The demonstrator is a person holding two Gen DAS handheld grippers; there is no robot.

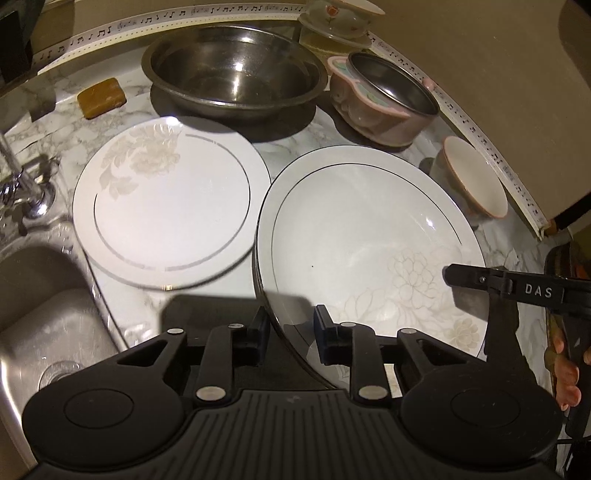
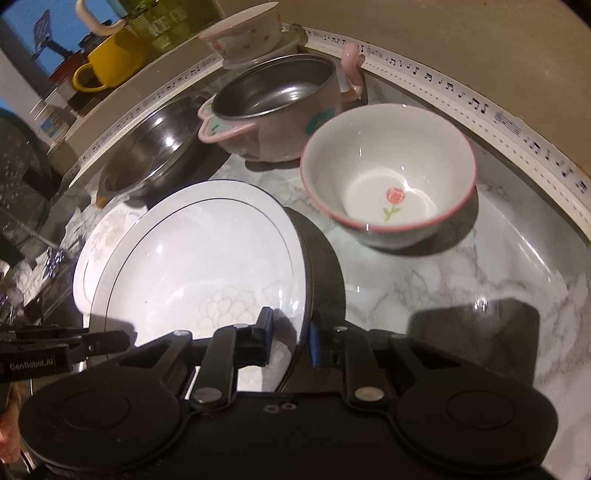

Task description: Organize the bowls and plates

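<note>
A deep white plate (image 1: 354,229) with a thin dark ring and a faint flower print is held tilted above the marble counter by both grippers. My left gripper (image 1: 291,334) is shut on its near rim. My right gripper (image 2: 291,341) is shut on the opposite rim of the same plate (image 2: 199,258) and shows in the left wrist view (image 1: 476,278). A flat white plate (image 1: 166,199) with a silver ring lies on the counter to the left, partly under the held plate (image 2: 107,229).
A large steel bowl (image 1: 232,70) stands at the back, beside a pink-handled steel pot (image 2: 277,110). A tulip bowl (image 2: 388,173) sits at the right. More bowls (image 1: 332,18) are stacked at the back. A sponge (image 1: 101,96), tap (image 1: 22,181) and sink (image 1: 40,314) are at the left.
</note>
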